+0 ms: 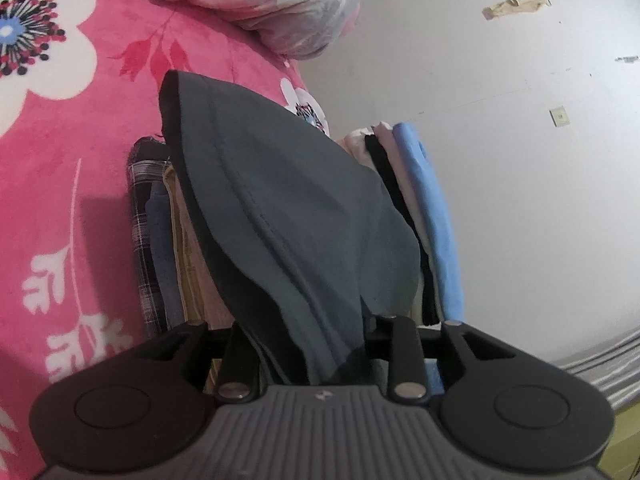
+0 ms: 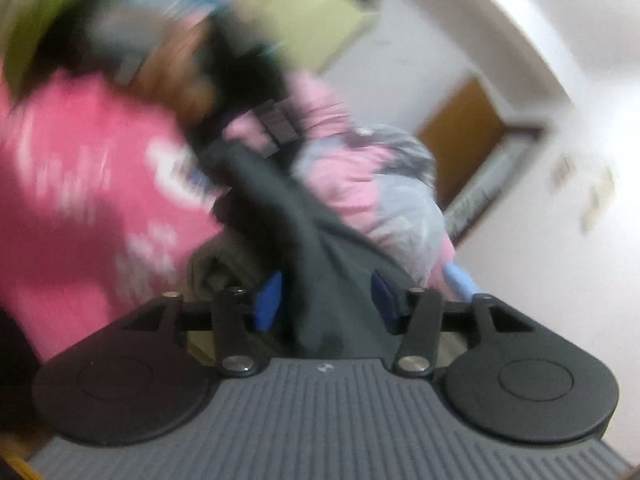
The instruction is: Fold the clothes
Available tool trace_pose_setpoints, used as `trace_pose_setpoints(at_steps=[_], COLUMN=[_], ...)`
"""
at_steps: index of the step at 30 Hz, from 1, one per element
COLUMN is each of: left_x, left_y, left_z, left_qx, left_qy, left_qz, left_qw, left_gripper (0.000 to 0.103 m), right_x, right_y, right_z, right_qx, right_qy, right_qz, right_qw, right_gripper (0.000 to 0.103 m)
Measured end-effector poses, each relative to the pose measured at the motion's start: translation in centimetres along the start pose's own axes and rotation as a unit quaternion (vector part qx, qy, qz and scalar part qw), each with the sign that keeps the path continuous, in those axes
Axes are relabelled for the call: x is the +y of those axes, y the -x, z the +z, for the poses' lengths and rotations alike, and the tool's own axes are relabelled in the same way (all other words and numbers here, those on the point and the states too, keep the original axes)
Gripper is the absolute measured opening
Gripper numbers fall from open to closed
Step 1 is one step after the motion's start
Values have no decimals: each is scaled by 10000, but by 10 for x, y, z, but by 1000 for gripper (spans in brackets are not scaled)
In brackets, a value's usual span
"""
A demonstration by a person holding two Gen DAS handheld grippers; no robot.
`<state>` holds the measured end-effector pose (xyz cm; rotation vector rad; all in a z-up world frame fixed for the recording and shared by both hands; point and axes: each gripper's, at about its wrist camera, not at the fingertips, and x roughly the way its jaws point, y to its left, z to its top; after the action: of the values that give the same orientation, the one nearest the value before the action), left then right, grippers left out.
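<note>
A dark grey garment (image 1: 288, 216) runs from my left gripper (image 1: 320, 344) over a stack of folded clothes (image 1: 160, 240) on a bed. The cloth covers the left fingers, and it comes out from between them, so the grip looks shut on it. The right wrist view is blurred by motion. There the same dark grey garment (image 2: 280, 208) passes between the blue pads (image 2: 270, 304) of my right gripper (image 2: 326, 304). The pads stand apart with bunched cloth filling the gap.
The stack shows plaid, blue, beige, white, black and light blue (image 1: 436, 216) layers. A pink floral blanket (image 1: 60, 160) covers the bed to the left. Bagged pink bedding (image 1: 288, 4) lies beyond. A white wall (image 1: 520, 160) is to the right, and a brown door (image 2: 460, 132) is behind.
</note>
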<state>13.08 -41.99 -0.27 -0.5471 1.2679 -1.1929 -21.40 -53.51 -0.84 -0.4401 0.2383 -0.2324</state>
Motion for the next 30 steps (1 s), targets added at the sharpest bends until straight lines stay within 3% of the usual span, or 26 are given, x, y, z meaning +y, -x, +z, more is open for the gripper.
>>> trace_pose_setpoints(at_steps=[2, 3, 5, 7, 9, 10, 13, 15, 16, 17, 19, 22, 25, 30], left_x=[0, 1, 1, 1, 1, 0, -2, -3, -2, -2, -1, 0, -1, -6], left_y=[-1, 0, 1, 1, 0, 0, -2, -3, -3, -3, -3, -4, -4, -6], left_z=[1, 1, 2, 2, 2, 2, 3, 3, 4, 4, 6, 7, 7, 0], left_qx=[38, 41, 43, 46, 37, 25, 14, 1, -5, -11, -24, -26, -29, -58], left_qy=[-27, -15, 14, 2, -13, -21, -24, 15, 57, 79, 117, 194, 295, 120], left_qz=[-14, -13, -9, -2, -10, -23, -23, 21, 32, 34, 38, 22, -11, 61], left_qw=[10000, 10000, 10000, 10000, 10000, 10000, 10000, 10000, 10000, 10000, 9999, 9998, 9996, 9999], left_gripper=[32, 33, 34, 34, 34, 34, 31, 30, 29, 29, 28, 26, 25, 25], right_x=[-38, -59, -93, -116, -123, -124, -122, -121, -121, -121, -121, -126, -142, -176], right_y=[12, 11, 7, 1, -10, -17, -32, -39, -39, -38, -33, -23, -20, -16], right_z=[-15, -27, -54, -84, -111, -121, -145, -159, -161, -160, -155, -143, -119, -82], right_qx=[-97, -60, 11, 39, 119, 199, 290, 243, 201, 159, 76, -130, -185, -127], right_qy=[-1577, -2405, -3890, -5093, -5804, -6030, -6454, -6779, -6869, -6864, -6816, -6717, -6447, -5807], right_qz=[-77, -89, -54, 43, 280, 372, 619, 957, 1083, 1176, 1351, 1505, 1363, 1042], right_qw=[9874, 9706, 9212, 8606, 8137, 7967, 7608, 7285, 7184, 7175, 7191, 7252, 7519, 8073], right_gripper=[53, 53, 53, 53, 53, 53, 53, 53, 48, 43, 13, 8, 7, 7])
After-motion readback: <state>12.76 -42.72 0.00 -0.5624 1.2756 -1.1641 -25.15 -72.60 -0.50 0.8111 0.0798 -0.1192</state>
